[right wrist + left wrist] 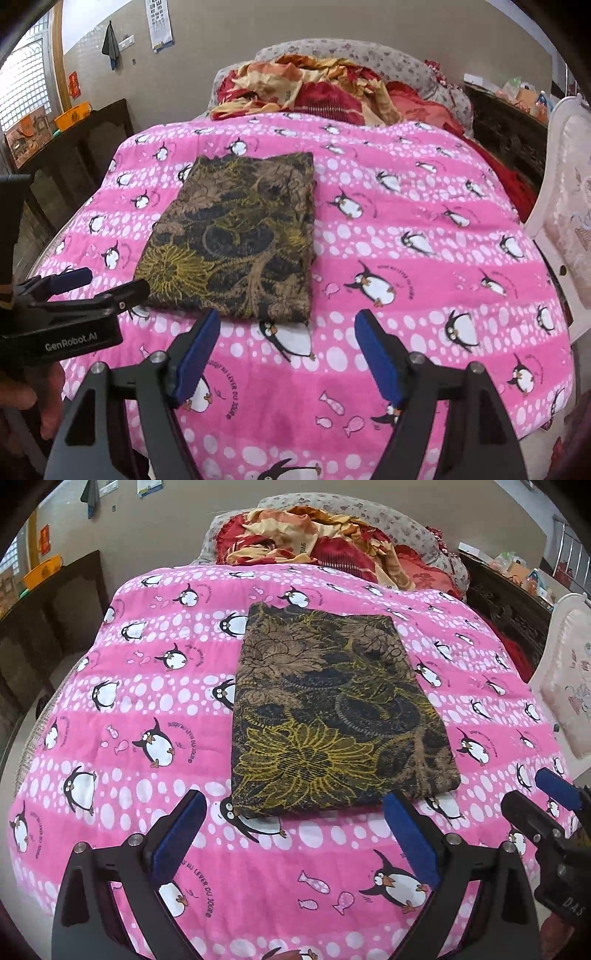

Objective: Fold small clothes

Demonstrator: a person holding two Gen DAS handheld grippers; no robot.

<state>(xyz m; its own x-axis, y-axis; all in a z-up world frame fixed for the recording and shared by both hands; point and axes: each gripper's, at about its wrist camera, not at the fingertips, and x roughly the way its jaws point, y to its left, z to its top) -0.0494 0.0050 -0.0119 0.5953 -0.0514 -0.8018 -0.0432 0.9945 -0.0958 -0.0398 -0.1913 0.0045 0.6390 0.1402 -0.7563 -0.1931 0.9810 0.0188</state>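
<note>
Your left gripper (295, 834) and right gripper (288, 354) stood wide, empty; folded cloth (332, 709) on blanket (110, 664) judged soft, light; you should pinch near corners

A folded brown, black and yellow floral garment (332, 709) lies flat as a neat rectangle on a pink penguin-print blanket (122, 709) covering the bed. The left gripper (295, 834) hangs just short of its near edge, blue pads wide apart with nothing between them. The right gripper (546, 801) shows at the right edge. Crumpled red and orange bedding (314, 539) is heaped at the far end.
</note>
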